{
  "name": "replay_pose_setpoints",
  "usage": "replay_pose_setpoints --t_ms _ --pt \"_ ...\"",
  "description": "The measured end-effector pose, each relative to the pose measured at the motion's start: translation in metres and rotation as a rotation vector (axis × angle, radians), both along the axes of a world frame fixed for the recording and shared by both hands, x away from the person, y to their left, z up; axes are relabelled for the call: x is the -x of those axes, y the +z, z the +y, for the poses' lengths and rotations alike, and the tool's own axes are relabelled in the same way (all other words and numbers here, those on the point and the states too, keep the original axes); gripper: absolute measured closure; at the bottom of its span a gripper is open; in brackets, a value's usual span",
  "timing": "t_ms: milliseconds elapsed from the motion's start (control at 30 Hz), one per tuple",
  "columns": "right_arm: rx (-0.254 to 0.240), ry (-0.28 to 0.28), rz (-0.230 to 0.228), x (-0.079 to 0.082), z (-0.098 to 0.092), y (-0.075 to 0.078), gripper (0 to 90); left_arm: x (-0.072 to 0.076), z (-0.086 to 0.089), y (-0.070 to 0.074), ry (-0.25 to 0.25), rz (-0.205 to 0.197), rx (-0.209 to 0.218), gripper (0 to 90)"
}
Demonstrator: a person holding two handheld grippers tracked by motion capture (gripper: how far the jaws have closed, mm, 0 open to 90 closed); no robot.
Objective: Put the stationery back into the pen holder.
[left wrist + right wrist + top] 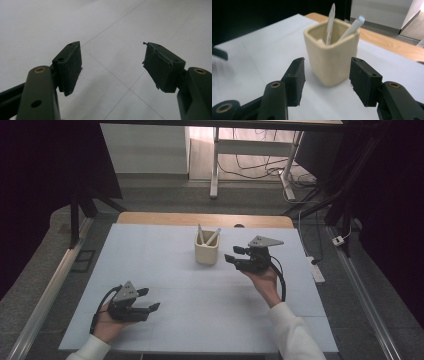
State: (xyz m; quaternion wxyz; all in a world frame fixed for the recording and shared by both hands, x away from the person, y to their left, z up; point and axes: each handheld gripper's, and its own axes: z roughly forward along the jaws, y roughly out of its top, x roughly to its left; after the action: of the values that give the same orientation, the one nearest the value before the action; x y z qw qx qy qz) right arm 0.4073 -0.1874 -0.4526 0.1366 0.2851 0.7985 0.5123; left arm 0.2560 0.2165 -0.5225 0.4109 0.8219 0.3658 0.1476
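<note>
A cream square cup (206, 253) stands upright near the middle of the white table, with two white pens (212, 237) leaning in it. My right gripper (232, 254) is open just right of the cup, jaws pointing at it, nothing between them. In the right gripper view the cup (331, 56) sits a short way beyond the open gripper (326, 82), apart from both pads, and the pens (330, 23) stick out above its rim. My left gripper (150, 299) rests open near the front left of the table; the left gripper view has its jaws (113, 67) wide over bare table.
The white table top (165, 270) has a wooden strip (150, 218) along its far edge. Beyond it are a desk frame (215, 165) and floor cables (260, 170). A power strip (317, 270) lies off the right edge.
</note>
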Motion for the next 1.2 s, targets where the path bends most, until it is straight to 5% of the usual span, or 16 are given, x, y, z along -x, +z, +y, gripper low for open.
replay_pose_setpoints --t_ms 567,1200 --pt "0.054 -0.008 0.038 0.047 -0.053 -0.024 44.7 0.000 0.000 0.000 0.005 0.000 -0.002 30.1" --pt "0.136 -0.058 0.055 0.079 -0.105 -0.049 44.2 0.001 0.002 0.001 0.011 -0.008 -0.003 30.1"
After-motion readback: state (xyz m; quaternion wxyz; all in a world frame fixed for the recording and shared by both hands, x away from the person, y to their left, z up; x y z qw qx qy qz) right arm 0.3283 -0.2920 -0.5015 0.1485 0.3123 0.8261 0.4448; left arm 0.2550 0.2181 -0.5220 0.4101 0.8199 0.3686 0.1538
